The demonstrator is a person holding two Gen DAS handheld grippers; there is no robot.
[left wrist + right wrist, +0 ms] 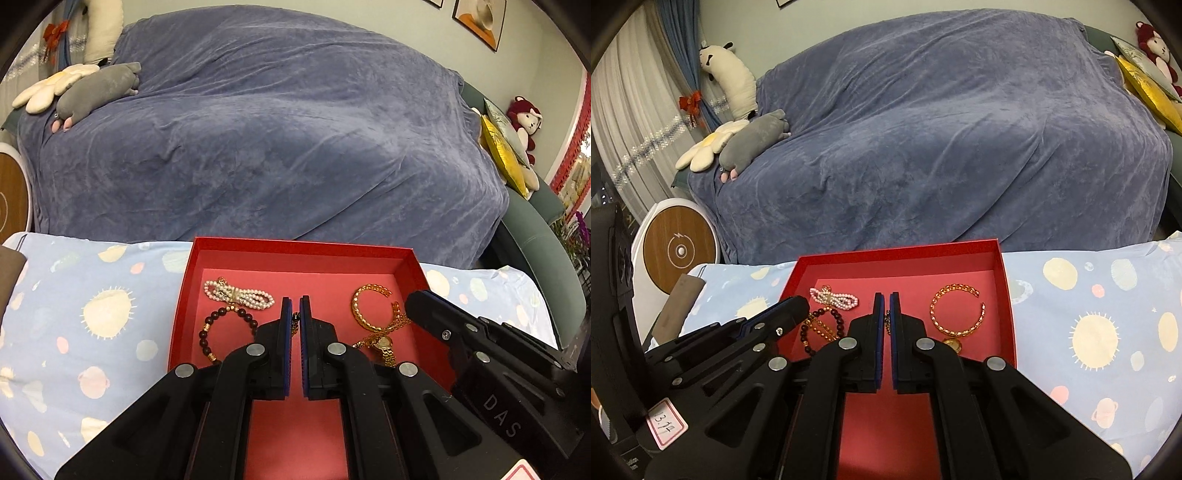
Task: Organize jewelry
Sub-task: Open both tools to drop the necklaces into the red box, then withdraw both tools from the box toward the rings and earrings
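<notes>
A red box [258, 246] [1004, 280] lies open on the patterned cloth. Inside are a pearl bracelet [240, 294] [834, 298], a dark bead bracelet [207, 332] [820, 325], a gold chain [364, 314] [955, 314] and a gold watch [384, 345] [953, 344]. My left gripper [294, 301] hovers over the box middle, jaws nearly closed, with a small dark piece [295, 320] showing in the gap. My right gripper [886, 297] is likewise nearly closed over the box, a small dark piece [887, 321] in its gap. Each gripper shows in the other's view, the right one [421, 301], the left one [798, 304].
A light blue cloth with sun and planet prints [92, 332] [1089, 332] covers the surface. Behind is a sofa under a blue-grey blanket [277, 129] [942, 129] with plush toys [96, 92]. A round wood-faced device [677, 253] stands at the left.
</notes>
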